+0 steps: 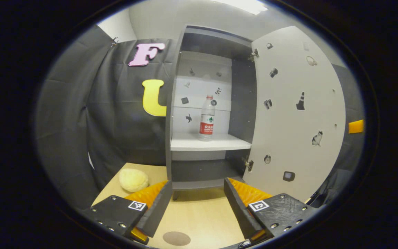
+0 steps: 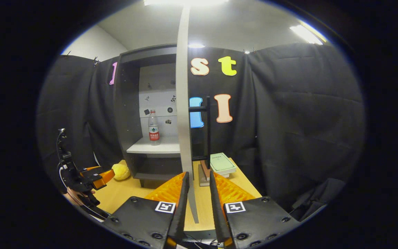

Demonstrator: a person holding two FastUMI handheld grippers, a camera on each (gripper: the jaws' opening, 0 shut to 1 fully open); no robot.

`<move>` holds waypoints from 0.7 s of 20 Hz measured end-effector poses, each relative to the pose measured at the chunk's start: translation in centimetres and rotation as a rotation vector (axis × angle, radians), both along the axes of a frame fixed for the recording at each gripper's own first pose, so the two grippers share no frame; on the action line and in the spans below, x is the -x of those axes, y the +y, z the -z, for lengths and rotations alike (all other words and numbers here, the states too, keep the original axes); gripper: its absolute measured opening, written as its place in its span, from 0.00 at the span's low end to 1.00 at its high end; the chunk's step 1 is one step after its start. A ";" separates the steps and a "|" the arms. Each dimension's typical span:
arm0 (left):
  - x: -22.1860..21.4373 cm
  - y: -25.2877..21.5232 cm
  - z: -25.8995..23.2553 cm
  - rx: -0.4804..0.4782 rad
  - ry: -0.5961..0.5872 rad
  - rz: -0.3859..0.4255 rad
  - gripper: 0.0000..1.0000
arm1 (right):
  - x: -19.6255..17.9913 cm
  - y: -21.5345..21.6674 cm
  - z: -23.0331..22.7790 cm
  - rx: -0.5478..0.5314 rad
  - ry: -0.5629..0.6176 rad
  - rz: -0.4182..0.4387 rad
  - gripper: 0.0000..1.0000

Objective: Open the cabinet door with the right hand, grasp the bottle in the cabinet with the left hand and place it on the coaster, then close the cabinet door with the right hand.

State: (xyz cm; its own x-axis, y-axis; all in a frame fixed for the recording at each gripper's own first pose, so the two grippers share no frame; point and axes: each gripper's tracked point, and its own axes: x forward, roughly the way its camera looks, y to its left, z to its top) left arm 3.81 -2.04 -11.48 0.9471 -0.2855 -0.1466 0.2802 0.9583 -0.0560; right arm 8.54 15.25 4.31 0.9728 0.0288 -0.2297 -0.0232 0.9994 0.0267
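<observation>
Right gripper (image 2: 198, 188): fingers straddle door (image 2: 184, 114) edge, narrow gap, contact not determinable | Left gripper (image 1: 196, 202): spread wide, empty, low over table (image 1: 199, 214) | Progress: door open; bottle (image 1: 207, 118) upright on shelf (image 1: 209, 142), ungrasped; coaster (image 1: 176, 238) bare below | Clearance: unobstructed approach between cabinet wall and door.

The clear bottle (image 1: 207, 118) with a red label stands upright on the shelf of the cabinet (image 1: 176, 103), door (image 1: 297, 114) swung open at 3 o'clock; the round brown coaster (image 1: 176, 238) lies at 6 o'clock.
</observation>
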 end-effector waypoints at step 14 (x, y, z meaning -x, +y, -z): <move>-0.1 6.7 -0.7 -0.009 -0.017 -0.078 0.92 | -2.0 8.5 -0.6 -0.125 0.013 -0.244 0.97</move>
State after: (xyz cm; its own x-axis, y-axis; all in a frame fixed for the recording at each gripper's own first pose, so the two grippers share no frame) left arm 3.87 4.63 -10.74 0.9687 -0.2098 -0.1324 0.2059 0.9776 -0.0427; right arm 10.52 23.73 4.91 0.9305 0.2912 -0.2221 -0.2620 0.9530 0.1518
